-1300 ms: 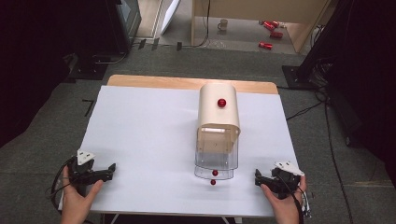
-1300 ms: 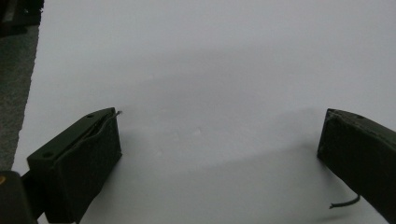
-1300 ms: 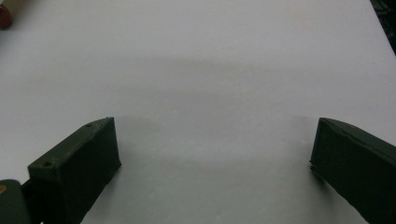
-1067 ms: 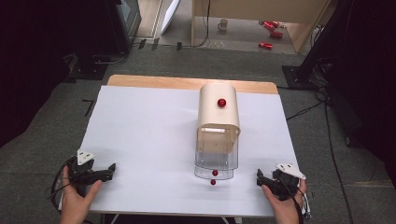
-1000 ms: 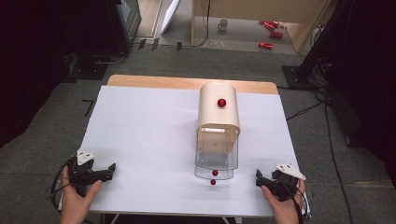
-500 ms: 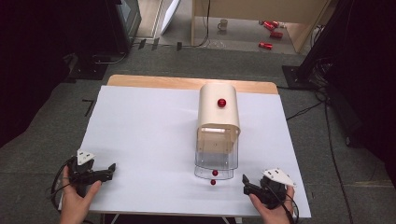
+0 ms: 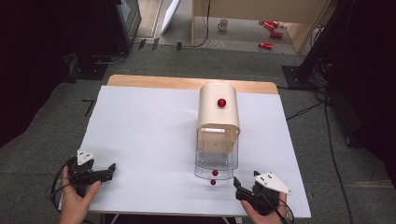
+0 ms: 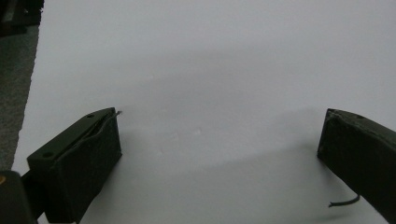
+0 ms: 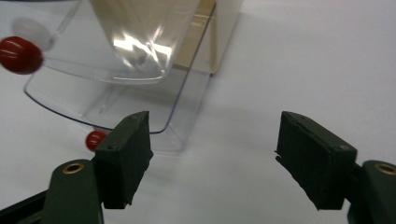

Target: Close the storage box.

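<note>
A beige arched box (image 7: 218, 114) with a red knob (image 7: 222, 102) on top lies on the white table (image 7: 149, 135). A clear plastic part (image 7: 215, 161) sticks out of its near end and carries a red knob (image 7: 215, 172). A small red ball (image 7: 213, 182) shows just in front of it on the table. My right gripper (image 7: 237, 189) is open near the front edge, just right of the clear part (image 9: 121, 70), with the ball (image 9: 95, 138) beside its left jaw. My left gripper (image 7: 108, 170) is open at the front left, over bare table (image 8: 210, 70).
The table's wooden far edge (image 7: 187, 83) shows behind the box. Dark stands, cables and grey carpet surround the table. Red cans (image 7: 266, 45) and a mug (image 7: 223, 23) lie on the floor far behind.
My right gripper has moved left along the front edge, closer to the clear part and the red ball. The left gripper has stayed put.
</note>
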### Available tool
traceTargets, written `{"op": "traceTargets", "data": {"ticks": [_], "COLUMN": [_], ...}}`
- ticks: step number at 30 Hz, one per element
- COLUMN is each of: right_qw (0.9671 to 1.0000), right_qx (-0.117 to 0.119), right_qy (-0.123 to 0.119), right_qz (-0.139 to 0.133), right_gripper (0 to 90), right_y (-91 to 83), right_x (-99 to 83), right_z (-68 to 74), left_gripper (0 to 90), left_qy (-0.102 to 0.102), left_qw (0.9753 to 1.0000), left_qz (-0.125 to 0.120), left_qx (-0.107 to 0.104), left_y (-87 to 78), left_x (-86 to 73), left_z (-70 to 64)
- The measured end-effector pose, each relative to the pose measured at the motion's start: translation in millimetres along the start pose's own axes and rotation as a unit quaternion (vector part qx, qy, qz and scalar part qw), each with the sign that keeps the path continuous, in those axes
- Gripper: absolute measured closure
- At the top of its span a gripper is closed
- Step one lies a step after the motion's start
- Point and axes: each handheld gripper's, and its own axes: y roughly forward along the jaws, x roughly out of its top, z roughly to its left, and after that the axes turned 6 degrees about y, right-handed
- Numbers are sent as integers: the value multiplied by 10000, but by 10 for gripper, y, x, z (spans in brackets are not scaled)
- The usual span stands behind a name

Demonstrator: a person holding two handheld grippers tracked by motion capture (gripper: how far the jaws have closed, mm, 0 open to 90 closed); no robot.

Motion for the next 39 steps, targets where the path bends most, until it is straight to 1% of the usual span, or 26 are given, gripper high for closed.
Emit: {"op": "traceTargets", "data": {"ticks": [1, 2, 3, 7, 9, 10, 11, 13, 14, 16, 17, 19, 23, 25, 27, 29, 32, 33, 36, 39], "right_qw": [10000, 10000, 9999, 9998, 9997, 9995, 9995, 9994, 9992, 9991, 9988, 9987, 9979, 9976, 9971, 9969, 9962, 9956, 9951, 9942], "right_qx": [40, 40, 90, 159, 182, 250, 250, 306, 375, 402, 481, 494, 608, 635, 702, 724, 798, 861, 921, 1051], "right_qy": [-27, -27, -88, -136, -185, -162, -162, -157, -114, -82, -79, -91, -234, -261, -286, -296, -349, -344, -338, -225], "right_qz": [-15, -15, -21, -14, -42, -40, -40, -69, -69, -63, -29, -32, 19, 24, 60, 62, 71, 100, 115, 60], "right_gripper": [295, 295, 316, 348, 381, 408, 408, 437, 464, 477, 500, 509, 549, 555, 580, 585, 602, 617, 631, 657], "right_y": [-17, -17, -23, -22, -25, -35, -35, -44, -54, -57, -55, -51, -17, -9, 23, 32, 55, 75, 92, 91], "right_x": [-1, -1, -5, -11, -15, -17, -17, -15, -11, -9, -2, -1, 2, 4, 17, 19, 25, 27, 30, 57], "right_z": [36, 36, 71, 113, 140, 168, 168, 187, 204, 212, 230, 241, 318, 327, 370, 383, 439, 471, 499, 512], "left_gripper": [0, 0, 0, 0, 0, 0, 0, 0, 0, 0, 0, 0, 0, 0, 0, 0, 0, 0, 0, 0], "left_qy": [0, 0, -2, -1, -1, -1, -1, 0, 0, 0, 0, 1, 1, 2, 2, 2, 1, -4, 1, 0], "left_qw": [10000, 10000, 10000, 10000, 10000, 10000, 10000, 10000, 10000, 10000, 10000, 10000, 10000, 10000, 10000, 10000, 10000, 10000, 10000, 10000], "left_qz": [0, 0, -2, 0, -1, 0, -1, -1, -1, 0, 0, 1, 1, 2, 6, 5, 2, 2, 7, 3], "left_qx": [0, 0, -1, -1, 0, 0, 0, 0, 0, -1, -1, 0, 0, 0, 1, 1, 0, -1, 0, -1], "left_y": [0, 0, 0, 0, 0, 0, 0, 0, 0, 0, 0, 0, 0, 0, 0, 0, 0, 0, 0, 0], "left_x": [0, 0, 0, 0, 0, 0, 0, 0, 0, 0, 0, 0, 0, 0, 1, 0, 0, 0, 1, 1], "left_z": [0, 0, 0, 0, 0, 0, 0, 0, 0, 0, 0, 0, 0, 0, 0, 0, 0, 0, 0, 0]}}
